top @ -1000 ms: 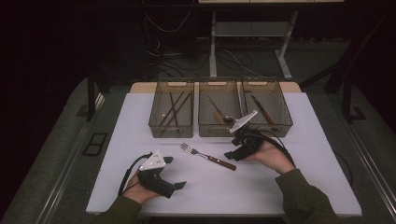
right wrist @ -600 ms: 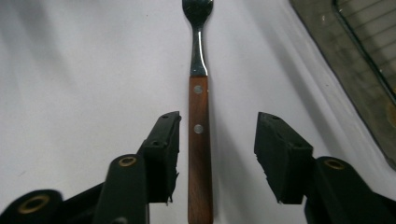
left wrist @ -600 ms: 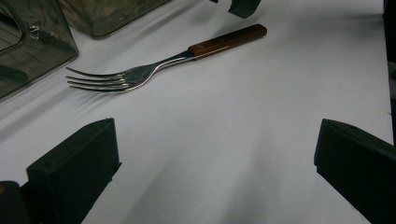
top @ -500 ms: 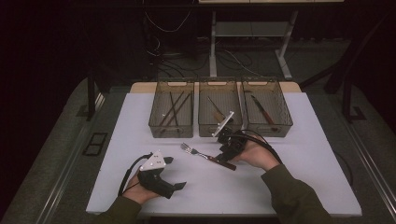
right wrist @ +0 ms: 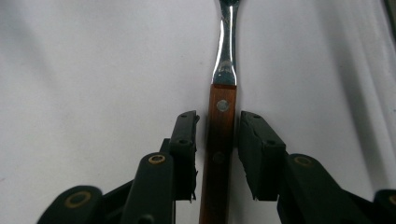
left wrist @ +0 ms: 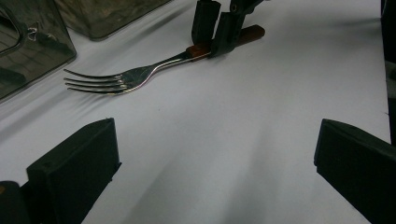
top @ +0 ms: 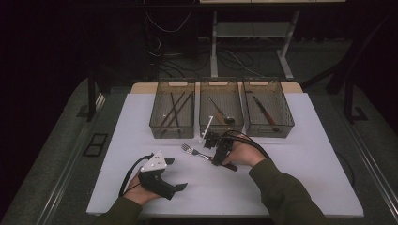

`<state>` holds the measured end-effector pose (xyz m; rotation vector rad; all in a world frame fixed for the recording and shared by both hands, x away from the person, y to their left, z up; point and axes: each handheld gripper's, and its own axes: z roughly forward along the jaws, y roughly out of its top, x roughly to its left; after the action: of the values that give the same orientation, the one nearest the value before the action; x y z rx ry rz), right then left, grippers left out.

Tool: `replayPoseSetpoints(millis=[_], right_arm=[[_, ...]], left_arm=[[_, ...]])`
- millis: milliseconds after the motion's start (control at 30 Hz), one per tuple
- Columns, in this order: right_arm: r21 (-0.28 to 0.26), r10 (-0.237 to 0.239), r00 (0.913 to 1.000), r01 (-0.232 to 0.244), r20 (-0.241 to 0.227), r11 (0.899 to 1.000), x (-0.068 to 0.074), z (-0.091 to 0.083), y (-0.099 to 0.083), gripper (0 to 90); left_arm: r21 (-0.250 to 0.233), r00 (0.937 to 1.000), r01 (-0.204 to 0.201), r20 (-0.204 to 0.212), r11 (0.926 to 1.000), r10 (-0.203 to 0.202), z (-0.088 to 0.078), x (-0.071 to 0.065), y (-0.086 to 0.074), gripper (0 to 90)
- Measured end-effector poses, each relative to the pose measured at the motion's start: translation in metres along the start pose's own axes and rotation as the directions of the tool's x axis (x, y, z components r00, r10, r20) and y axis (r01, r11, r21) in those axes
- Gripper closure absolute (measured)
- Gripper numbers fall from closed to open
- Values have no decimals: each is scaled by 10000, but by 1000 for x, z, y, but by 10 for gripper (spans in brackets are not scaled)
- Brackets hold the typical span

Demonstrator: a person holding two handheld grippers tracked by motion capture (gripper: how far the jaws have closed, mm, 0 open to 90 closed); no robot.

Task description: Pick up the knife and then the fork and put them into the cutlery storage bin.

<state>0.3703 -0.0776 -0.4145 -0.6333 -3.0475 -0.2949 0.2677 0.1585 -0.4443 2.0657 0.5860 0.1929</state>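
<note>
Black left gripper (top: 162, 180): parked near the counter's (top: 305, 187) front edge, jaws wide and empty, well apart from the work. Open white surface all around it.

Fork (left wrist: 140, 74): flat on the counter just in front of the middle bin (top: 220, 108), tines pointing left, wooden handle (right wrist: 219, 140) between my right jaws.

Right gripper (right wrist: 215, 140): jaws have just been closing, narrow now, straddling the handle; the pads look a hair short of contact.

Risk, as I judge it: a low grip on a thin flat handle may scrape the counter, or the fork may pivot tines-down on lifting. Three bins stand close behind; room is freer toward me.
</note>
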Motion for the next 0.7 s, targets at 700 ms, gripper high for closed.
replayPoseSetpoints(millis=[700], right_arm=[[1046,-347,9974,281,625,9941,6,6,14,777]], left_arm=[[20,10000,-81,-32,10000,81,0,0,0,0]])
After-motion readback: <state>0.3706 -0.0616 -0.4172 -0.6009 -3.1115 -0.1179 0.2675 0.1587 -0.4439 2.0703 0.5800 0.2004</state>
